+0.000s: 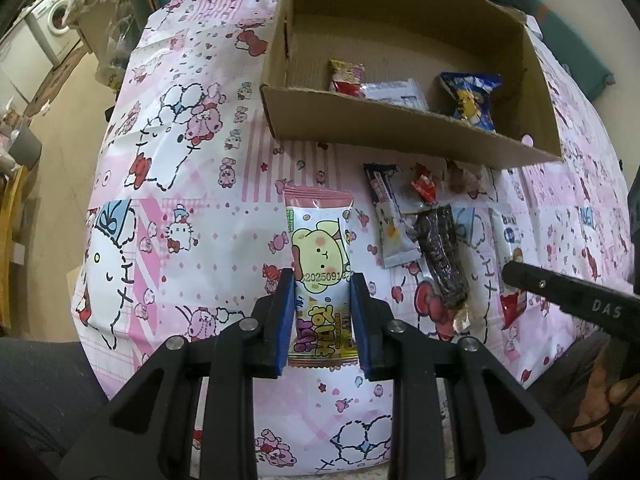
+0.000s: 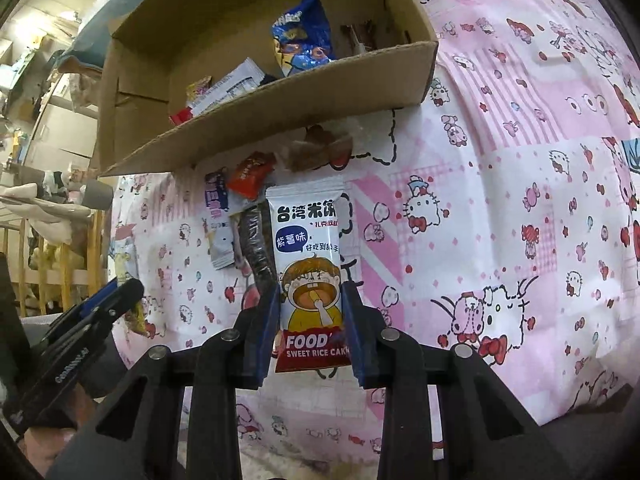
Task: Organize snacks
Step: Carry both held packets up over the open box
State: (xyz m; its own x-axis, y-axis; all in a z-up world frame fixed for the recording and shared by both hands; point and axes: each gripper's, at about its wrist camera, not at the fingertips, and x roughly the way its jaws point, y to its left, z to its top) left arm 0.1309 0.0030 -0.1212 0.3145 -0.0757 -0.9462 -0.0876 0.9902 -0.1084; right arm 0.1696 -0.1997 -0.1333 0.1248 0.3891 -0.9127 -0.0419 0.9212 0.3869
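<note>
My left gripper [image 1: 322,280] is shut on a pink snack packet with a yellow cartoon bear [image 1: 318,240], held above the tablecloth. My right gripper [image 2: 310,290] is shut on a white sweet rice cake packet [image 2: 308,256]. A cardboard box [image 1: 400,128] stands ahead with a blue packet [image 1: 472,98], a white packet [image 1: 394,90] and a red-yellow packet [image 1: 346,76] inside. The box [image 2: 260,120] also shows in the right wrist view. Loose snacks lie in front of the box: a dark bar [image 1: 440,252], a grey-white packet [image 1: 390,220], a small red candy [image 1: 424,188].
The table wears a pink cartoon tablecloth [image 1: 192,200]. Its left edge drops to a floor with a washing machine [image 1: 56,20] far left. The right gripper's body [image 1: 568,292] shows at the right of the left wrist view. Clutter and shelves [image 2: 48,200] stand left.
</note>
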